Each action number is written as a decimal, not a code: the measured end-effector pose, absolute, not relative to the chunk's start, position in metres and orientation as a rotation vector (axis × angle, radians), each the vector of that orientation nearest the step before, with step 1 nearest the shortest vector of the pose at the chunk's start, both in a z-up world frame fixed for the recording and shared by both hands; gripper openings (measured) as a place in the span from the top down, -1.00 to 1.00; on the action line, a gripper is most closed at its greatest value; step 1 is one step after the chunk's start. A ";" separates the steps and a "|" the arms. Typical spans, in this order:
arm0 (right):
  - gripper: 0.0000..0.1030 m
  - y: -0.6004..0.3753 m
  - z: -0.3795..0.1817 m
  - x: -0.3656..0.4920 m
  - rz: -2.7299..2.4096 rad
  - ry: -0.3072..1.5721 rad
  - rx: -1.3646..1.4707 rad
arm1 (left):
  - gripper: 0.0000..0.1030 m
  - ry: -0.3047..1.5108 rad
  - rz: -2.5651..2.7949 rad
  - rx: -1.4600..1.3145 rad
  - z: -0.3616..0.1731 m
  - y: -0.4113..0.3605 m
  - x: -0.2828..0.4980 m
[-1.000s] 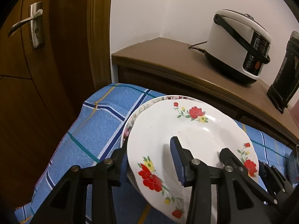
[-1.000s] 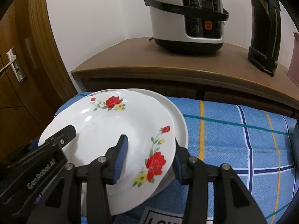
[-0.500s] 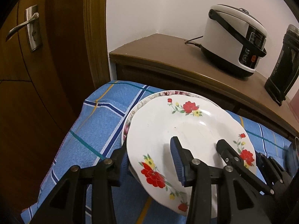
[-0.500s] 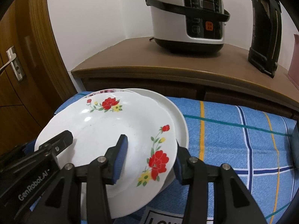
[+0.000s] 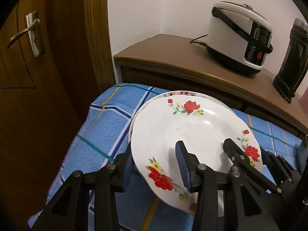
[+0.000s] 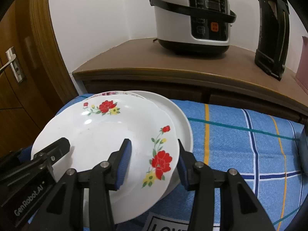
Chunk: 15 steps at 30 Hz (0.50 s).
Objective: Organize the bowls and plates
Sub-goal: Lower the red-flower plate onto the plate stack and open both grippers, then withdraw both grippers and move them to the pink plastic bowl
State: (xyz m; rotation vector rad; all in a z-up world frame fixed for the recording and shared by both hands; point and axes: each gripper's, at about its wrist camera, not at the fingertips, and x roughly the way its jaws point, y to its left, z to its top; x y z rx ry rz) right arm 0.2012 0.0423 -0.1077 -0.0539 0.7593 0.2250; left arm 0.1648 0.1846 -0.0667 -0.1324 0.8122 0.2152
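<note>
A white plate with red flowers (image 5: pixel 184 130) (image 6: pixel 107 132) lies on top of a stack on the blue checked cloth. Beneath it show a plain white plate (image 6: pixel 177 113) and the rim of a pink-patterned plate (image 5: pixel 184 93). My left gripper (image 5: pixel 156 163) is open, its jaws straddling the flowered plate's left edge, one finger under it and one over it. My right gripper (image 6: pixel 154 161) is open, its jaws straddling the plate's right edge. Each gripper's fingers show in the other's view.
A wooden cabinet (image 6: pixel 173 71) stands behind the cloth-covered table (image 6: pixel 240 140), with a rice cooker (image 6: pixel 192 17) and a black kettle (image 6: pixel 273 28) on it. A wooden door with a handle (image 5: pixel 28 34) is on the left.
The flowered plate has come lower and closer over the stack. Both grippers stay around its edges, jaws the same width.
</note>
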 end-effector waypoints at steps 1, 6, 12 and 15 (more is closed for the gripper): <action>0.10 0.043 -0.108 0.202 0.224 0.764 -0.056 | -0.03 0.812 0.229 -0.127 -0.067 0.186 0.164; 0.11 0.043 -0.110 0.204 0.234 0.779 -0.052 | -0.10 0.777 0.244 -0.115 -0.060 0.188 0.160; 0.11 0.034 -0.108 0.202 0.238 0.761 0.003 | -0.10 0.751 0.284 -0.102 -0.056 0.187 0.153; 0.06 0.026 -0.104 0.196 0.228 0.737 0.033 | -0.11 0.736 0.292 -0.114 -0.055 0.188 0.145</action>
